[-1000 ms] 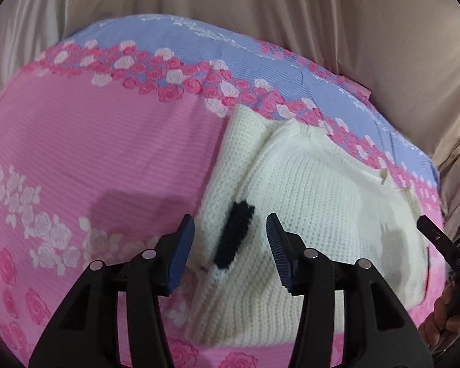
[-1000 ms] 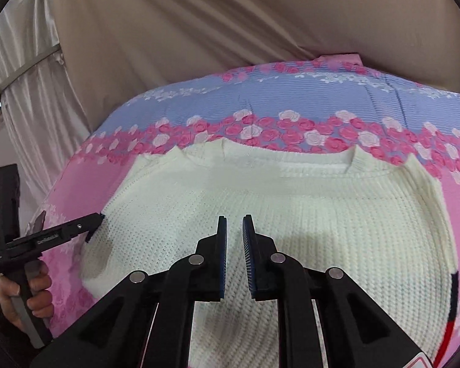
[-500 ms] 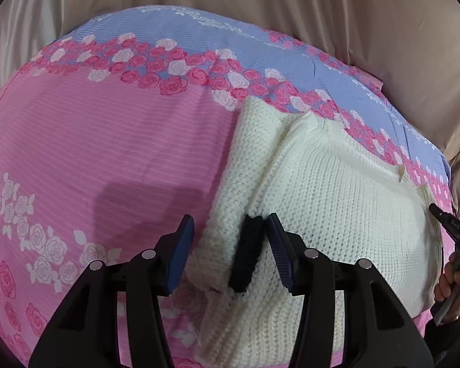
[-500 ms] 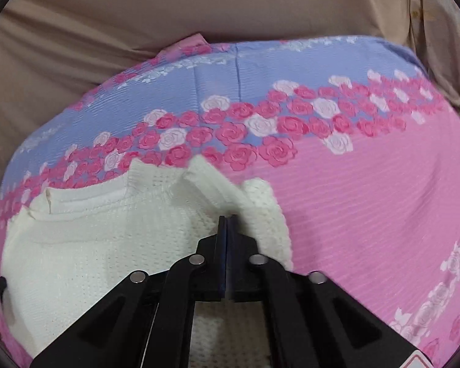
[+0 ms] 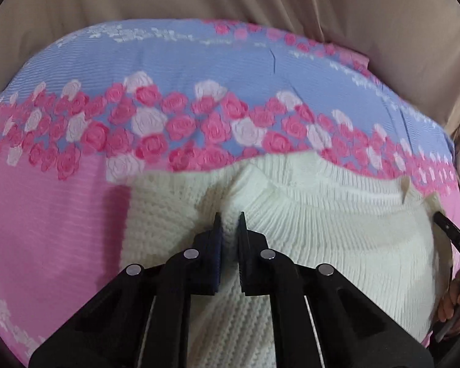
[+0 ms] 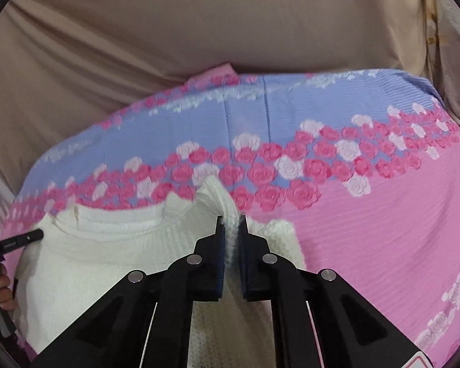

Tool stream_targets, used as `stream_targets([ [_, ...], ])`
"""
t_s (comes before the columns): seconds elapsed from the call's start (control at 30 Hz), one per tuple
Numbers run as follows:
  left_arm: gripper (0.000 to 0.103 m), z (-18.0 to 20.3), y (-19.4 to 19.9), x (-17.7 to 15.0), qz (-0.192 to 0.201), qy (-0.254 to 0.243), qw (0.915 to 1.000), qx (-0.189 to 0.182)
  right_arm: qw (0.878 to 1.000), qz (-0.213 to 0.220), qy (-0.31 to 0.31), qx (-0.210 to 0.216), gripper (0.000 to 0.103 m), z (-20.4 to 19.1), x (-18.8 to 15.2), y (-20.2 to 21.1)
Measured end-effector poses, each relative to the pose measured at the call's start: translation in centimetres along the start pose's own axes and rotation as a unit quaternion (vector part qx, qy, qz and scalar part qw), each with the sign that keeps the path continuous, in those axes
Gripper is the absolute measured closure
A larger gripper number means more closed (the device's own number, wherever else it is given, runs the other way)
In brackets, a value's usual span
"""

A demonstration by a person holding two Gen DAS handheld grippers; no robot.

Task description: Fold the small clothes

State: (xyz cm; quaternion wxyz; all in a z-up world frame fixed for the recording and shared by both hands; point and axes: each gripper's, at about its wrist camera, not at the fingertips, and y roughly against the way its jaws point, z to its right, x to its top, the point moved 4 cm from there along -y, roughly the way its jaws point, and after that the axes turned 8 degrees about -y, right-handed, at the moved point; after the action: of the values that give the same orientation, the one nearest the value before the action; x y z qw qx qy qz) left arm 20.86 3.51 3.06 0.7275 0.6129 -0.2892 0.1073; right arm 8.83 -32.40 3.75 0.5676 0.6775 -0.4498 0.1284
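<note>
The left gripper (image 5: 229, 219) is clamped on a pinch of the white knit sweater (image 5: 322, 245), its jaws drawn close with a ridge of ribbed knit standing up between them at the shoulder, beside the neckline. The right gripper (image 6: 231, 222) is likewise clenched on a raised fold of the sweater (image 6: 107, 260) at the opposite shoulder, the wool bunched up between its pads. From each tool the garment runs inward toward the other: in the left wrist view the body spreads to the right of the pinch, and in the right wrist view it spreads to the left, so the neckline edge lies as a line between the two grips, roughly parallel to the rose band of the floral bedsheet (image 6: 383, 230) just beyond it. The sweater lies on the pink part of that sheet, collar end farthest from the person. Each hand is nearest its own shoulder, so the likely next move, bringing the top edge back toward the hem, needs both grips travelling together to keep that line straight.
</note>
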Motion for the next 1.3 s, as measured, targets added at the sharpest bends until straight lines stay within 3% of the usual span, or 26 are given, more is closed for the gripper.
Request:
stream_targets([
  [0.07,0.096,-0.2,1.2,0.6,0.025,-0.002,0.9997,0.007,1.000,-0.007,-0.011,-0.011,0.096,1.0,0.4,-0.8],
  [0.13,0.095,-0.7,0.3,0.9,0.017,-0.003,0.9995,0.025,0.997,-0.071,-0.012,-0.028,0.096,2.0,-0.6,-4.6],
  [0.17,0.095,-0.9,-0.6,1.0,0.006,-0.003,0.9996,0.028,0.996,-0.082,-0.013,-0.029,0.097,2.1,-1.0,-5.4],
  [0.2,0.095,-1.2,-1.8,0.7,-0.011,0.004,0.9995,0.030,0.997,-0.071,-0.004,-0.036,0.096,1.6,-0.8,-4.7],
  [0.37,0.090,-0.6,0.6,0.2,0.008,-0.011,0.9990,0.043,0.999,-0.002,-0.003,-0.038,0.087,-0.4,0.0,0.6],
  [0.5,0.077,-0.1,3.3,-0.6,0.033,-0.026,0.9970,0.065,0.999,0.000,0.035,0.022,0.085,-5.5,-2.2,3.5],
  [0.73,0.072,-0.6,5.6,-2.8,0.034,-0.012,0.9971,0.068,0.983,-0.075,0.133,0.098,0.085,-16.1,-9.5,2.4],
  [0.83,0.062,-1.4,6.5,-4.1,0.031,0.003,0.9973,0.066,0.979,-0.097,0.147,0.105,0.085,-18.0,-11.4,1.4],
  [0.9,0.044,-2.4,7.4,-5.3,0.032,0.019,0.9974,0.062,0.978,-0.108,0.145,0.108,0.085,-18.4,-12.1,0.9],
  [0.97,0.032,-3.6,8.1,-6.8,0.032,0.038,0.9971,0.057,0.977,-0.117,0.144,0.107,0.085,-18.7,-12.9,0.5],
  [1.07,0.025,-5.5,8.2,-9.2,0.025,0.077,0.9957,0.044,0.976,-0.136,0.142,0.099,0.085,-18.4,-13.7,-0.7],
  [1.2,0.022,-6.7,6.5,-11.6,0.009,0.132,0.9912,-0.007,0.976,-0.136,0.143,0.095,0.085,-18.5,-14.0,-1.1],
  [1.3,0.017,-6.0,6.5,-11.8,0.025,0.134,0.9906,-0.010,0.975,-0.137,0.142,0.098,0.085,-18.3,-14.0,-1.3],
])
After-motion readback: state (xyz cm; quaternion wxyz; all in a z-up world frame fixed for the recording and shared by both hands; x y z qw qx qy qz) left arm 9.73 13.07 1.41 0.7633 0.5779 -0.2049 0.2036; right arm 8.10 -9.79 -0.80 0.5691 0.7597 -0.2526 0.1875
